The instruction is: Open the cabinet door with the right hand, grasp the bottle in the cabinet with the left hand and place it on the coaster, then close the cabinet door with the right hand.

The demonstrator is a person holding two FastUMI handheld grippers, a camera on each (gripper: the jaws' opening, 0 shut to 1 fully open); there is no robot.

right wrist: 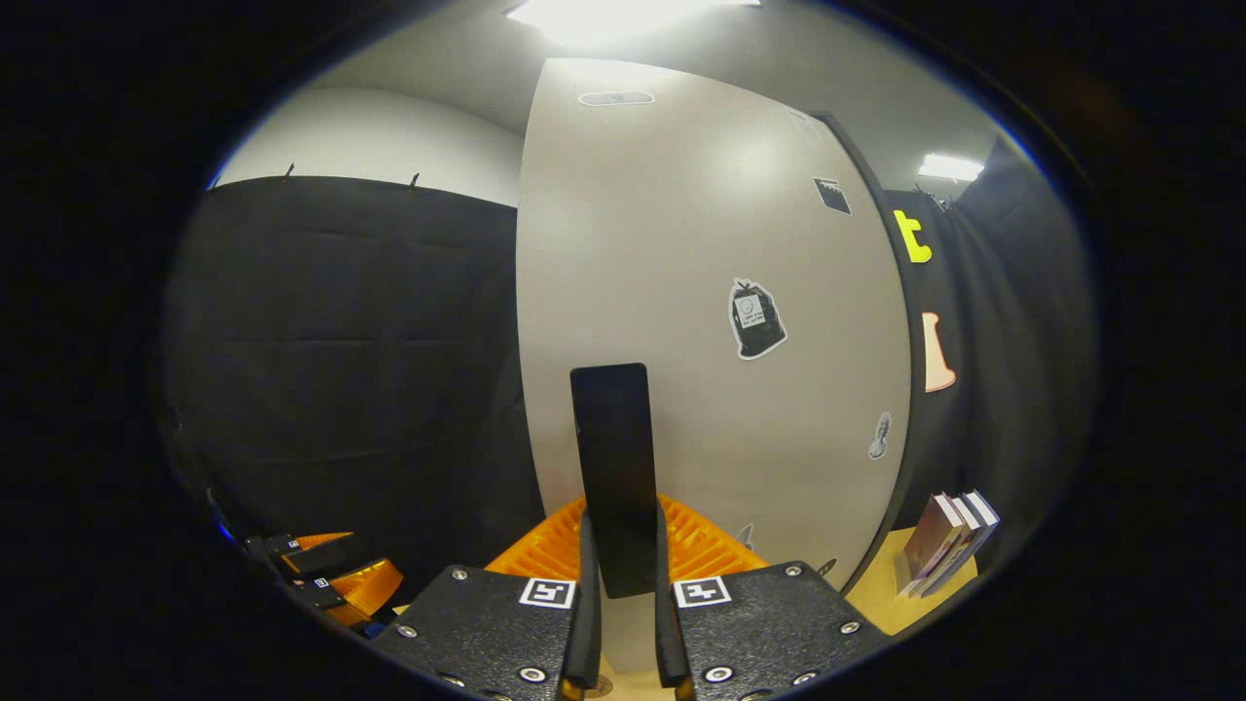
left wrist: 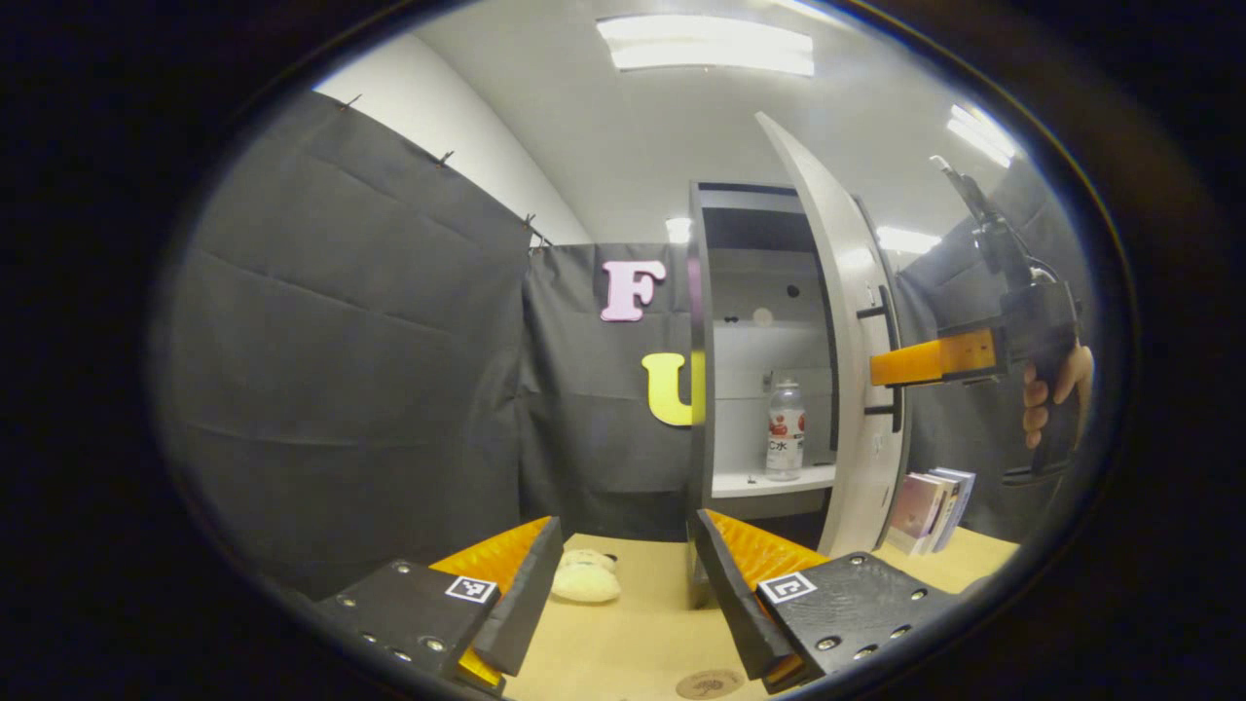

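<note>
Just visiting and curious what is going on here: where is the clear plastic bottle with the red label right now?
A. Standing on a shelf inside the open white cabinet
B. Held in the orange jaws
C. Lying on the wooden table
A: the clear plastic bottle with the red label stands upright on a shelf in the open white cabinet, beyond the left gripper, whose jaws are spread and empty.

On my tabletop [left wrist: 633, 623] a small cream plush toy [left wrist: 584, 576] lies toward the far edge. A few books [left wrist: 933, 506] stand leaning together at the far right edge. Ceiling lights [left wrist: 706, 44] glow overhead.
</note>
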